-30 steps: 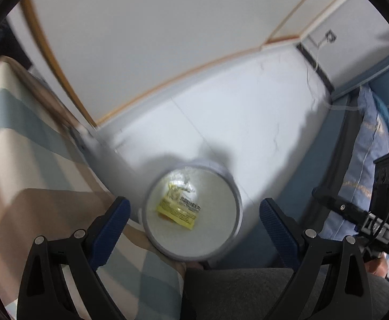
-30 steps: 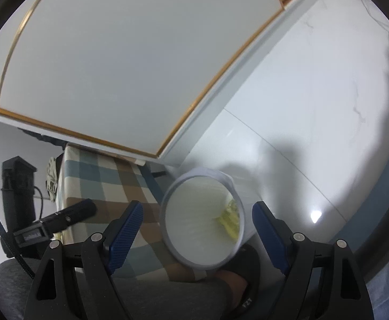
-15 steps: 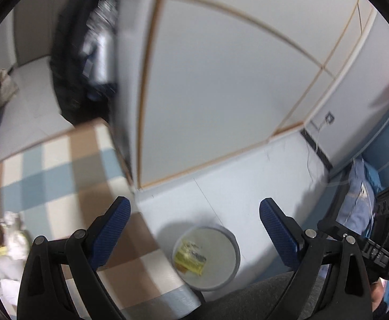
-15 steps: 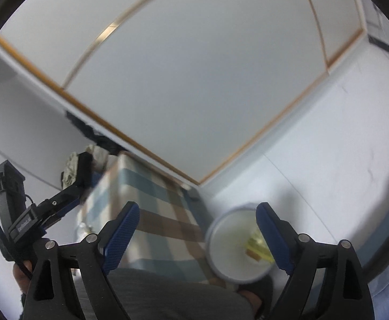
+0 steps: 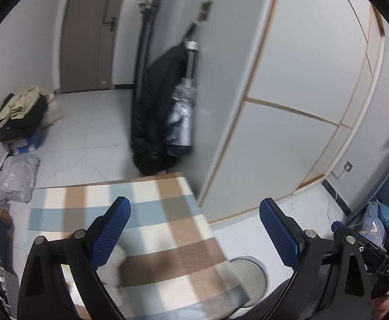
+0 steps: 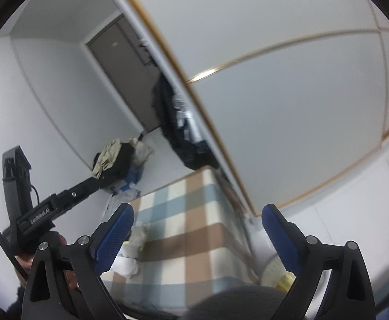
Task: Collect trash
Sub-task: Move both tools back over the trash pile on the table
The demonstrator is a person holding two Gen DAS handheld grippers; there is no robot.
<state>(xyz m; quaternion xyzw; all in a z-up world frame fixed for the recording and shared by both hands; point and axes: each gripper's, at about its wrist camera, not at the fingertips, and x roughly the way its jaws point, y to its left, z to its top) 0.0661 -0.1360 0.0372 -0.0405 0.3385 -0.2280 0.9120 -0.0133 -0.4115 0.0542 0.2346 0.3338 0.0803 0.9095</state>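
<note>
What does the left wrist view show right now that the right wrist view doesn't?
Only the left wrist view: the grey plastic bag on the floor at far left, a wall socket, and the right gripper at the frame's edge.

Only the right wrist view: the yellow wrapper inside the white bin, and the left gripper's body held in a hand.

Both: checked tablecloth, crumpled white tissue on it, clothes pile, brown door, black hanging bag. Nothing sits between either gripper's jaws; the right's are opening.

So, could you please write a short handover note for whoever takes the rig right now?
Left tongs: open, empty.
Right tongs: opening, nothing between them.
Bin: on the floor by the checked table, a yellow wrapper already inside.
Left: crumpled white paper and wrappers on the table still need binning.
</note>
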